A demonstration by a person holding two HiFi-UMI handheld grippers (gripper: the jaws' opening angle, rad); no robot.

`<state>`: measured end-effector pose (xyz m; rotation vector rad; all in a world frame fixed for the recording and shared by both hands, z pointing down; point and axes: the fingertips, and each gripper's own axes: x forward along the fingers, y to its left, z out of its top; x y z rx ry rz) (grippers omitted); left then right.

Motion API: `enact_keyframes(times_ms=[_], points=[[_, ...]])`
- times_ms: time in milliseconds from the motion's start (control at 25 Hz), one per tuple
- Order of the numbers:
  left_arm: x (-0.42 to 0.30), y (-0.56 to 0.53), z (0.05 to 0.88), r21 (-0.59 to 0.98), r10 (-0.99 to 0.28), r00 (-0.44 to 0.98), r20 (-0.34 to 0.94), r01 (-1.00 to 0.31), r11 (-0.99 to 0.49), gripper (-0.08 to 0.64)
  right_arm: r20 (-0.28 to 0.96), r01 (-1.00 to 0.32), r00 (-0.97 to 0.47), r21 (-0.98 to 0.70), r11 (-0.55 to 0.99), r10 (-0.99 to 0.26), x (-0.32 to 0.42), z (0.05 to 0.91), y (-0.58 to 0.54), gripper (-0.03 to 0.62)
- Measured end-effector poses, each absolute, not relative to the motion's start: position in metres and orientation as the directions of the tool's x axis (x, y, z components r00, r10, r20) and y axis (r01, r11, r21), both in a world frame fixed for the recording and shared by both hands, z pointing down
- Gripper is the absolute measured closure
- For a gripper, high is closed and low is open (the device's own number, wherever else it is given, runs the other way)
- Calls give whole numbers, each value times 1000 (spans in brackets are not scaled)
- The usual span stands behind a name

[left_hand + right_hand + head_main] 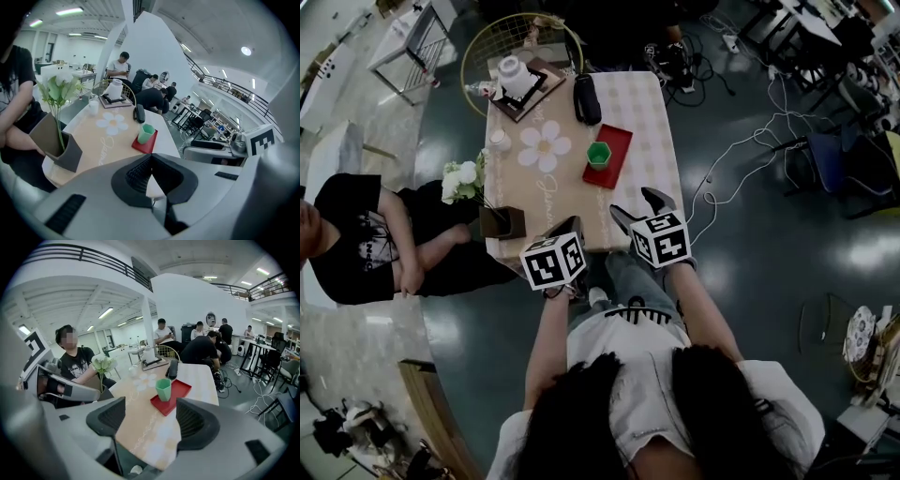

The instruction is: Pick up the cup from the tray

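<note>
Our left gripper [150,158] was clenched tight with nothing in it, hanging by the near edge of the beige patterned table [581,202]. The green hexagonal plastic cup [598,155] stood upright on the flat red rectangular tray [619,141], well ahead of both claws. Our right gripper [151,420] was spread wide, empty.

Lab hall, mezzanine railing [93,254], floor cables [769,131]
</note>
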<state>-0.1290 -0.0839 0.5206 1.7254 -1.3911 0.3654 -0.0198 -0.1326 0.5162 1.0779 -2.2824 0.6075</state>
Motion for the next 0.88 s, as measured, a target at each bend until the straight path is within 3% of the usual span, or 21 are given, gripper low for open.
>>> enact_keyframes(times_ms=[880], points=[[-163, -174, 556, 409, -593, 242, 768, -898, 162, 552, 761, -722, -513, -133, 679, -397, -89, 591, -259, 215]])
